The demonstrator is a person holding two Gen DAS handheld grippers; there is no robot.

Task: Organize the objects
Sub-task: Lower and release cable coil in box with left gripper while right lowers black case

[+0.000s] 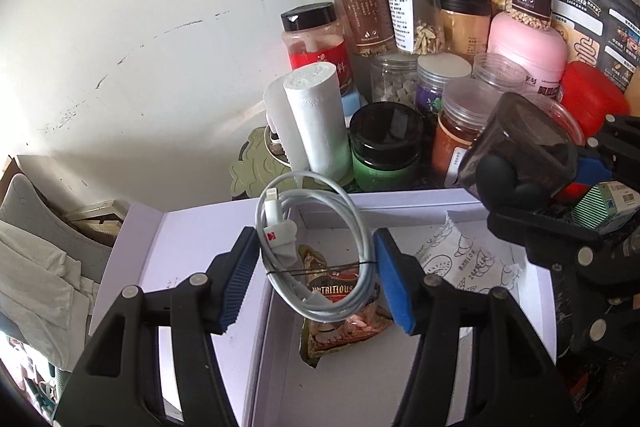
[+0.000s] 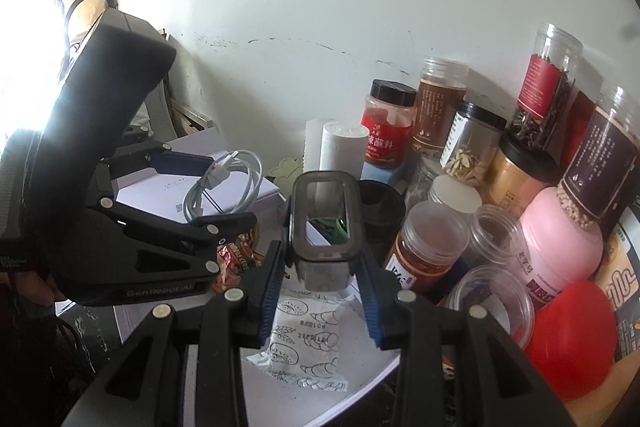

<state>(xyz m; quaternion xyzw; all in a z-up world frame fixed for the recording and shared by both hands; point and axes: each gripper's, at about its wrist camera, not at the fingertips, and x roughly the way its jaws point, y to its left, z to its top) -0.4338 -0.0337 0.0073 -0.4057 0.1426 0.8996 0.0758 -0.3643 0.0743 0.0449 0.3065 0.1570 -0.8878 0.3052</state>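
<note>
Left hand-held gripper (image 1: 316, 263) grips coiled cable (image 1: 320, 251), plug end up.

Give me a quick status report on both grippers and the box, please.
Left gripper shut on coiled white cable, over open white box. Right gripper shut on dark clear container. Snack packet and white sachet already inside; jars crowd behind.

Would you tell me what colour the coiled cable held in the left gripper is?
The coiled cable is white, clearest in the left wrist view.
</note>
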